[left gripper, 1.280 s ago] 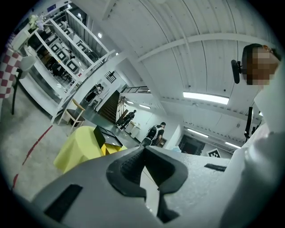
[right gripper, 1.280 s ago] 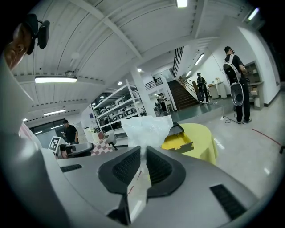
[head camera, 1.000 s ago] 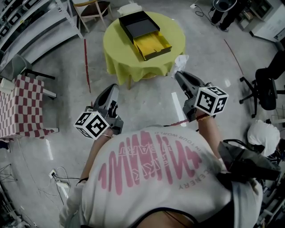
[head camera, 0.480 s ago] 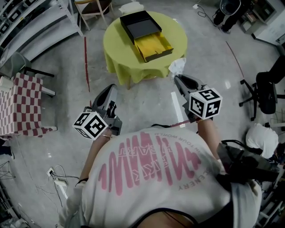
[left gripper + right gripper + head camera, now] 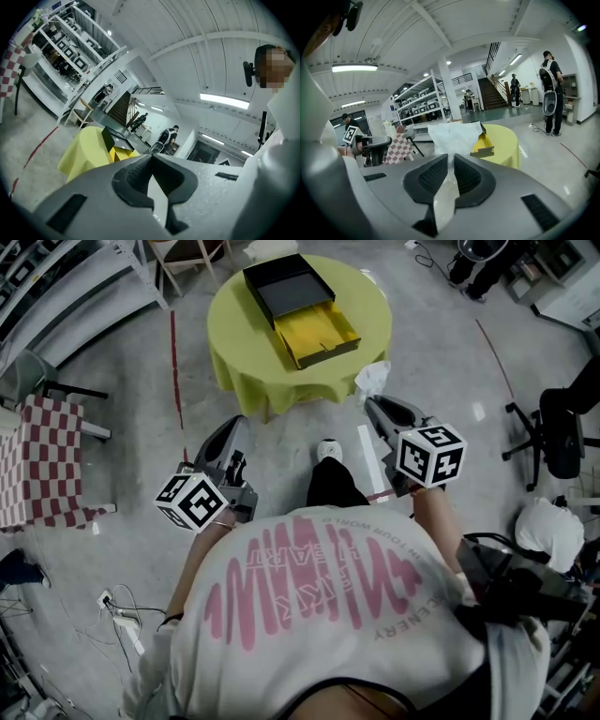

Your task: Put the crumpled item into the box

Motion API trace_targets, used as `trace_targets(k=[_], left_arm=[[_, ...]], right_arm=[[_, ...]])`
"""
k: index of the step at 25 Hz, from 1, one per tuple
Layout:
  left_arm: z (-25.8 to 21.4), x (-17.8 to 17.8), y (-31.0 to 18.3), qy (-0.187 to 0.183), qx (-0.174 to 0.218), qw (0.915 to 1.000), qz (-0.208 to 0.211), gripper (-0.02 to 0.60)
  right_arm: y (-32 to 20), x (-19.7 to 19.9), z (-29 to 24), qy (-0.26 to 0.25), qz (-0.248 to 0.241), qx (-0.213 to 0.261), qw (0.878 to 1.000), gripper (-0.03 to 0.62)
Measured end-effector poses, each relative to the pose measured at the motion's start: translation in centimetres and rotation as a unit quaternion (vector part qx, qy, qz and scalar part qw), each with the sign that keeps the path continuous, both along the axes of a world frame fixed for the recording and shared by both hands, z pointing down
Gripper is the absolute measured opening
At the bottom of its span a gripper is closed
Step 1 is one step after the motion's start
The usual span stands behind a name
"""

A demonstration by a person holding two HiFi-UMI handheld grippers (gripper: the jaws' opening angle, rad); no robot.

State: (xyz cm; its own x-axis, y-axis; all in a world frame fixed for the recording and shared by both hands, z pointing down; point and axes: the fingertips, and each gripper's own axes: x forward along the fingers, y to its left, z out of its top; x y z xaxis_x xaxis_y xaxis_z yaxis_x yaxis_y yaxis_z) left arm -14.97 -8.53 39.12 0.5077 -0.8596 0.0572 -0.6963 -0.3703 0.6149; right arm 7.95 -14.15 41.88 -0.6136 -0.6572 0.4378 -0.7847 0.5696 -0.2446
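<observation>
The box point(image 5: 319, 334) lies on the round yellow-clothed table point(image 5: 234, 352): a black sleeve with its yellow drawer pulled out toward me. My right gripper point(image 5: 368, 401) is shut on the crumpled white item point(image 5: 373, 379), held in the air just off the table's near right edge. In the right gripper view the item point(image 5: 457, 136) bulges out beyond the right gripper point(image 5: 451, 158), with the box point(image 5: 485, 143) behind it. My left gripper point(image 5: 239, 424) hovers over the floor short of the table, jaws together and empty. In the left gripper view the left gripper point(image 5: 151, 157) points level toward the box point(image 5: 115, 143).
A red-checked seat point(image 5: 37, 465) stands at the left and a black office chair point(image 5: 562, 427) at the right. Shelving fills the top left corner, beside a wooden chair point(image 5: 187, 254). A red line point(image 5: 173, 362) runs over the floor. My shoe point(image 5: 326, 451) is stepping forward. People stand far off.
The table has shifted left in the head view. My leg and shoe have come into sight between the grippers. The right gripper with the crumpled item has dropped slightly.
</observation>
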Motion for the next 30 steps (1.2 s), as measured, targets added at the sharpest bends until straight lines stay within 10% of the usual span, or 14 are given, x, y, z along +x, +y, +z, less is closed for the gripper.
trace_targets(k=[30], left_arm=[[2.9,-0.8,-21.4,0.002,-0.053,0.9931,-0.104,0.008]], right_arm=[[-26.3,-3.5,6.2,0.020,-0.114,-0.086,0.990,0.038]])
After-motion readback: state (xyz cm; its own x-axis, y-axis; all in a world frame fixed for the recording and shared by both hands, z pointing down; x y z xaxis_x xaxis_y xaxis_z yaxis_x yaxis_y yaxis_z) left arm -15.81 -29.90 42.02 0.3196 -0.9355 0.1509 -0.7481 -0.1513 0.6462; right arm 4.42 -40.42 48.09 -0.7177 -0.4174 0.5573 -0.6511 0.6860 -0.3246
